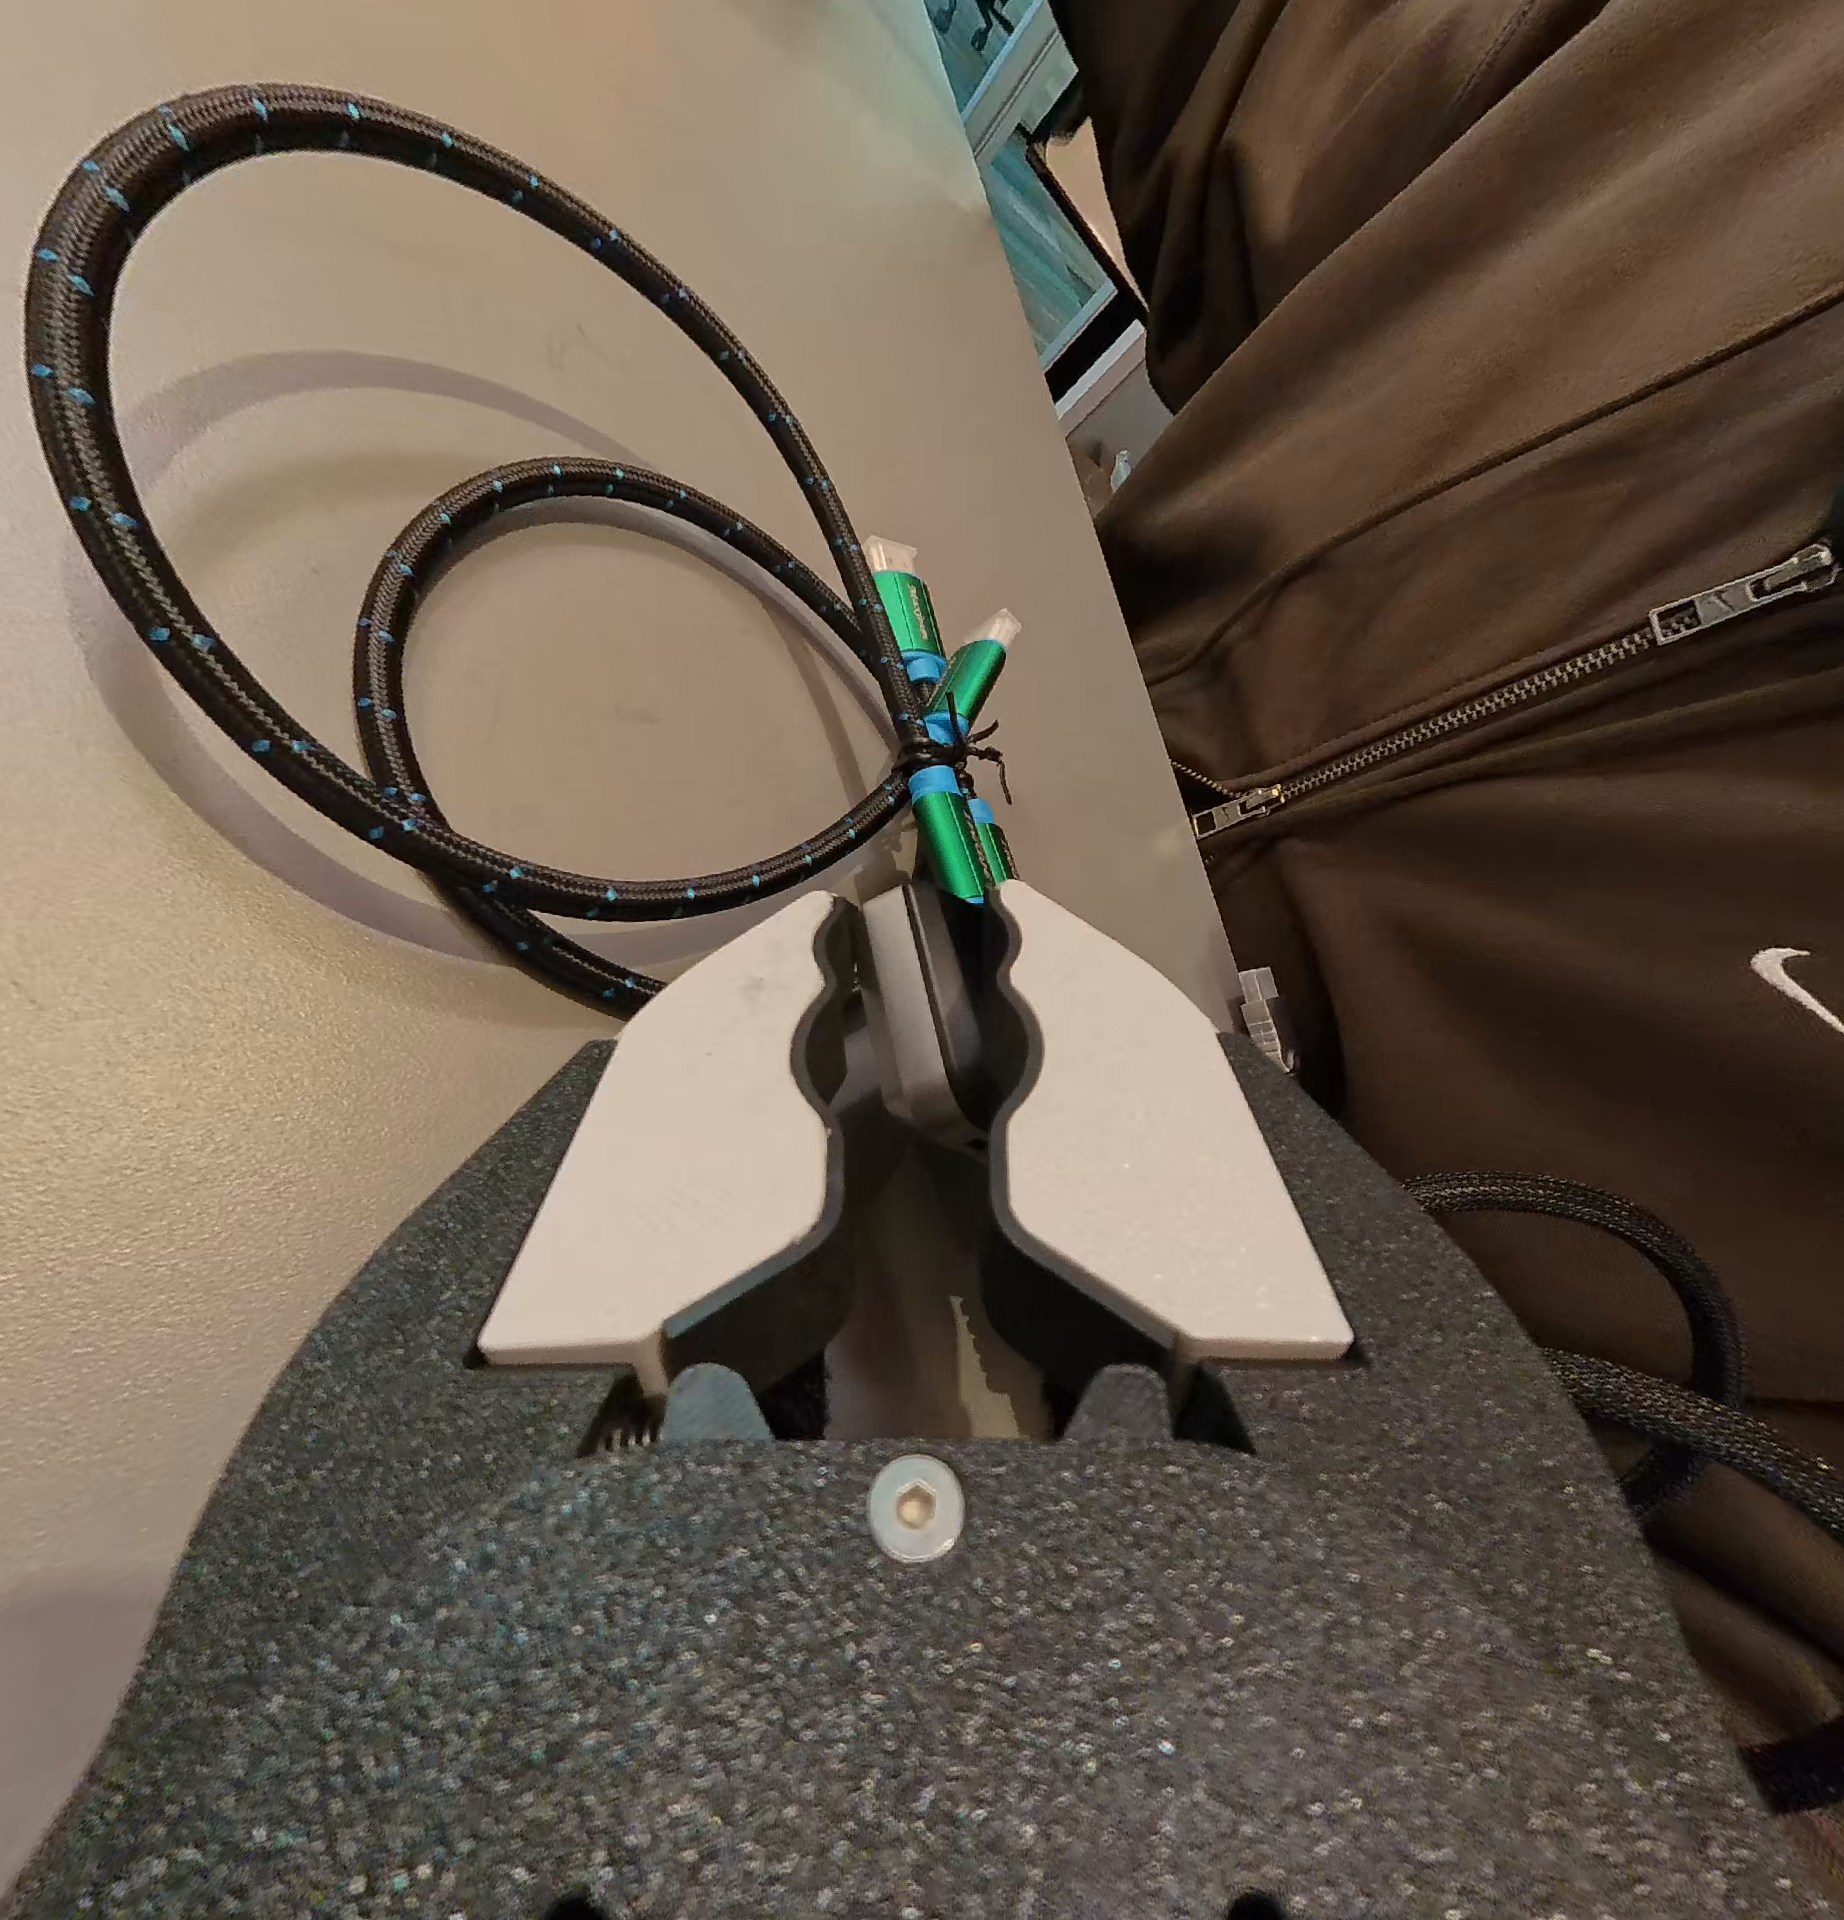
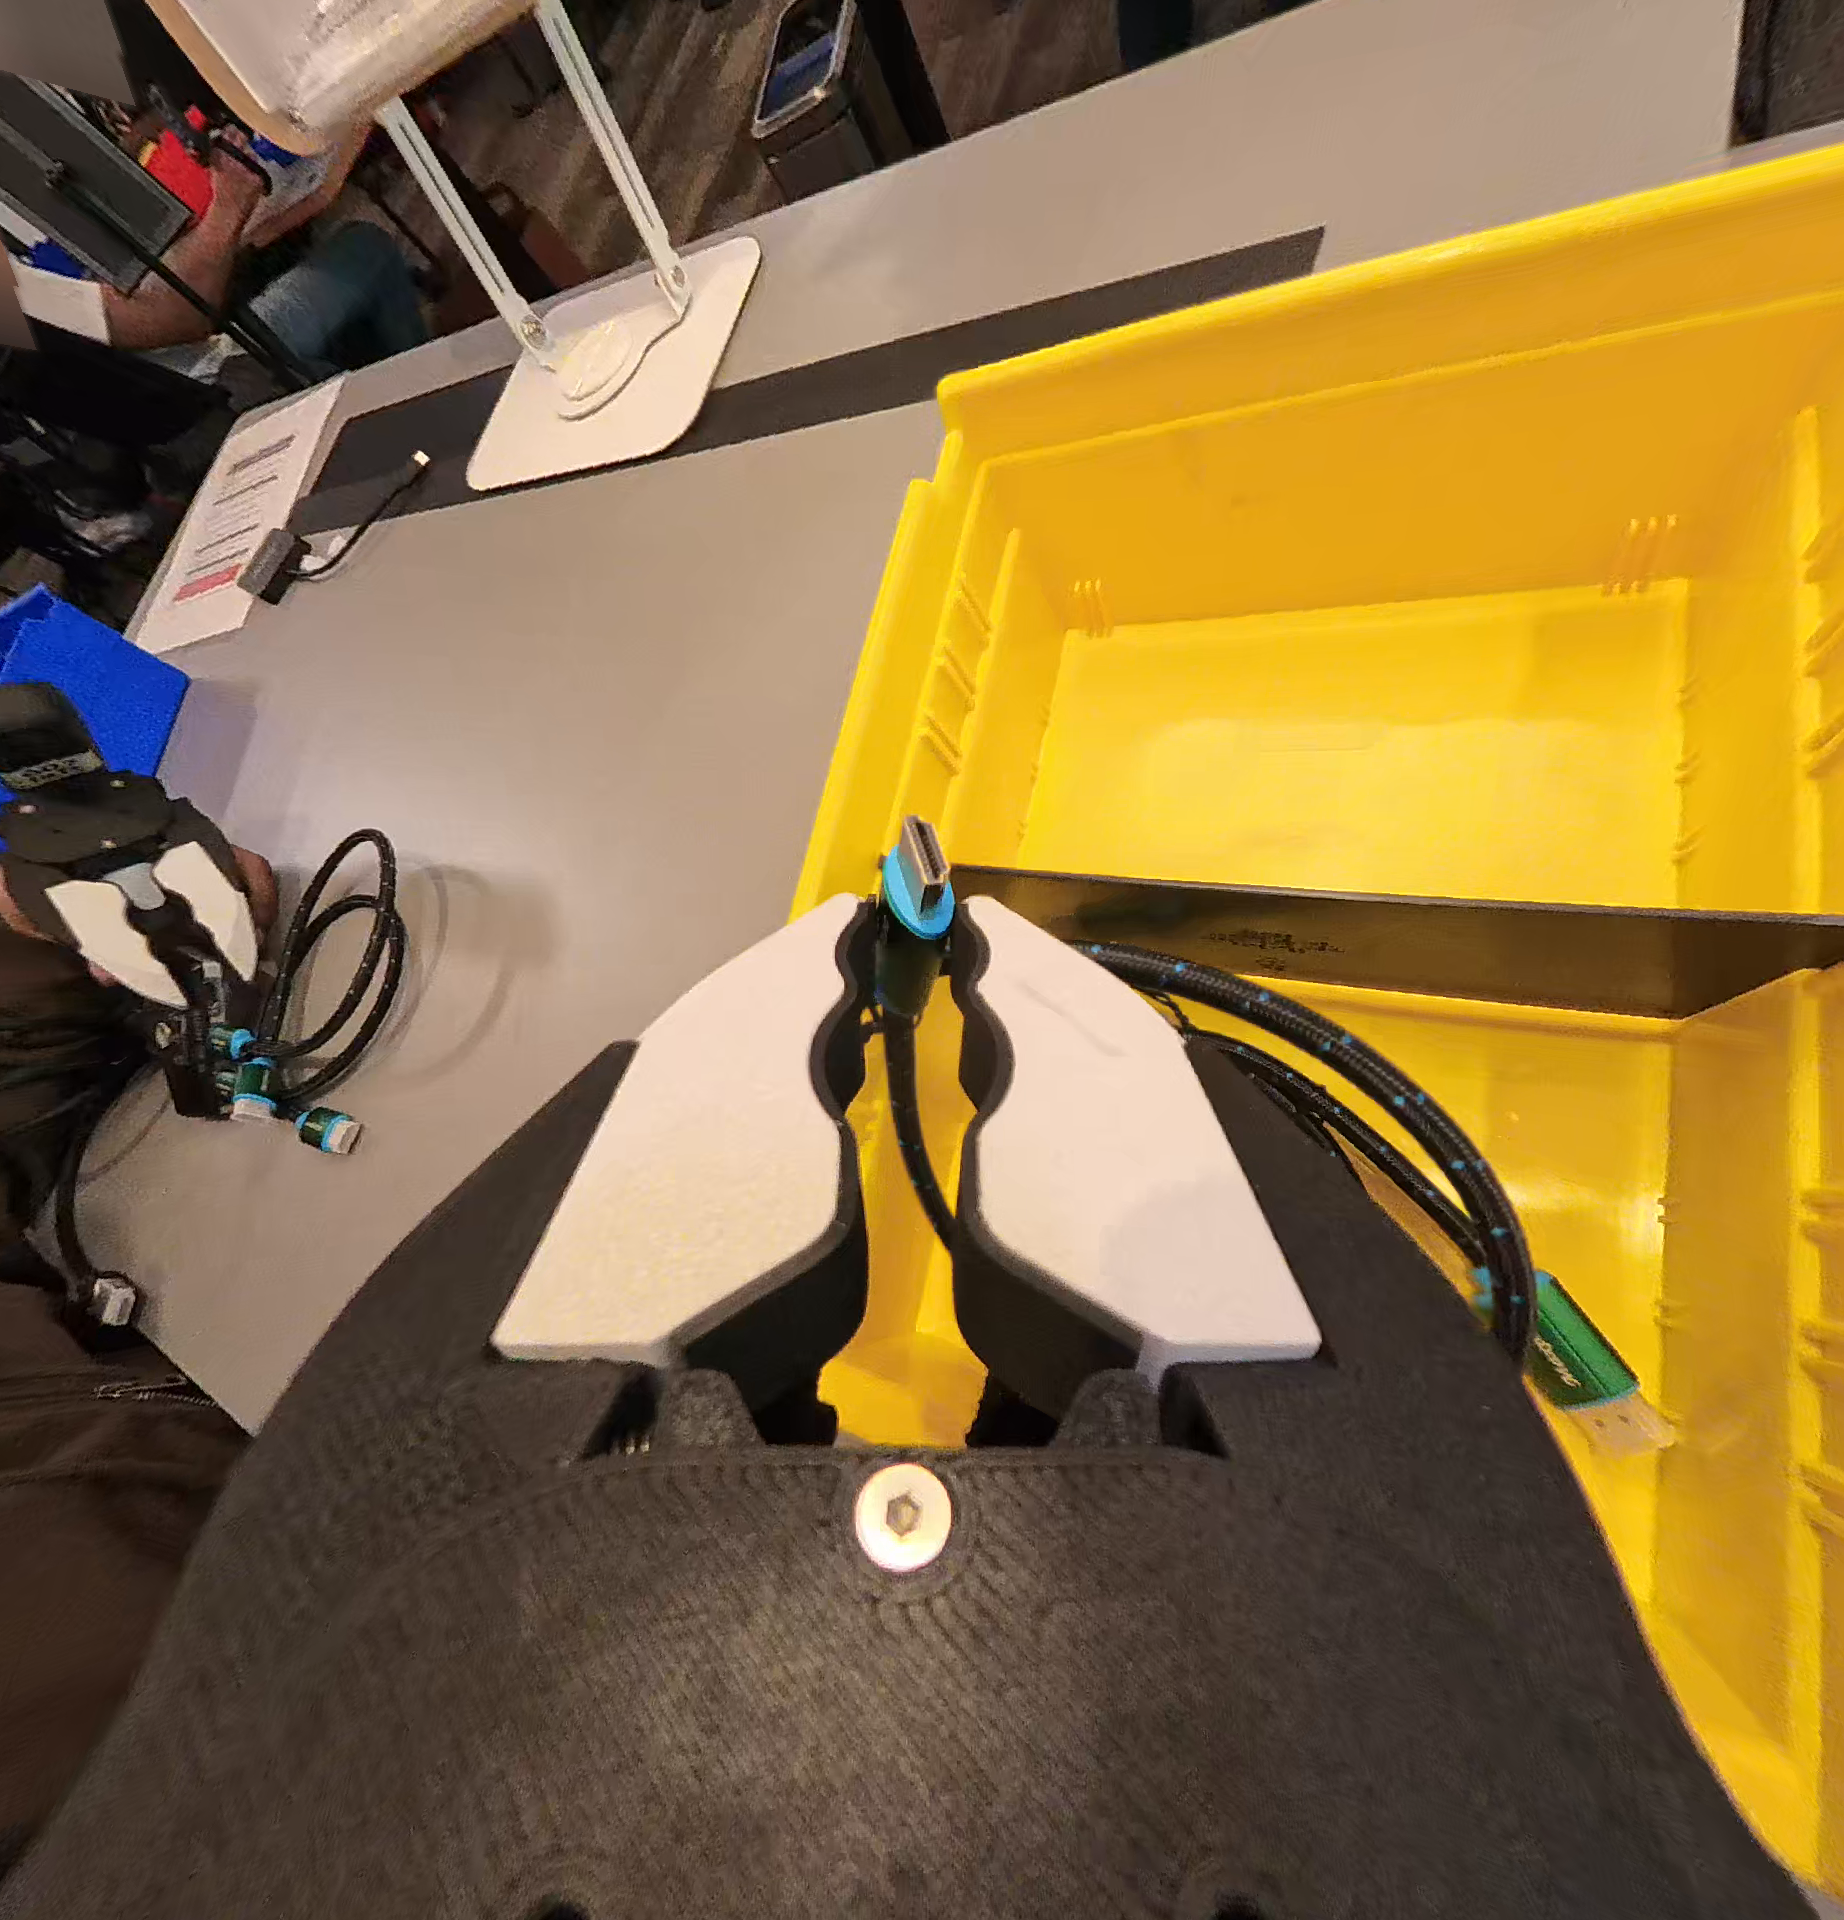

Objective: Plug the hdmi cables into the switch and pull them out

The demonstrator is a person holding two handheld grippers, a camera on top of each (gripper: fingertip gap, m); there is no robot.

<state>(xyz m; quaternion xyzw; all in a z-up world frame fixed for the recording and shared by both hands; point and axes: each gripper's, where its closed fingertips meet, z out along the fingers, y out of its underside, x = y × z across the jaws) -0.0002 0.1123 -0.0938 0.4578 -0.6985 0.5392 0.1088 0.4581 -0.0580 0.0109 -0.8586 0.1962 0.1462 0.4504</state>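
- Pinching a green cable plug, the right gripper (image 2: 913, 940) has both pale fingers pressed on the plug's (image 2: 910, 914) dark body; its blue collar and bare metal tip stick out past the fingertips, and its cord hangs down between the fingers.
- That cord belongs to a black braided cable (image 2: 1344, 1070) flecked with blue, which trails into the near compartment of the yellow bin (image 2: 1520, 343); its other green metallic plug (image 2: 1578, 1361) lies there on the bin floor.
- A thin black divider (image 2: 1417, 940) splits the moulded, ribbed plastic bin; the far compartment shows only its glossy yellow floor.
- The left gripper (image 1: 918, 909) holds a bundle of cables low over the grey table (image 2: 585, 707): green plugs (image 1: 949, 836) sit at its fingertips, with a dark flat piece wedged between the fingers. Whether both pads press the plugs I cannot tell.
- The bundle (image 1: 378, 665) is two loops of the same woven black-and-blue cable, tied with thin black string at the plugs and resting on the smooth tabletop.
- Beyond it sit a blue bin (image 2: 76, 675), a white lamp base (image 2: 627, 374), a printed sheet (image 2: 243, 520) and a small grey adapter (image 2: 274, 566).
- A brown zipped jacket (image 1: 1520, 623) fills the left view's right side.
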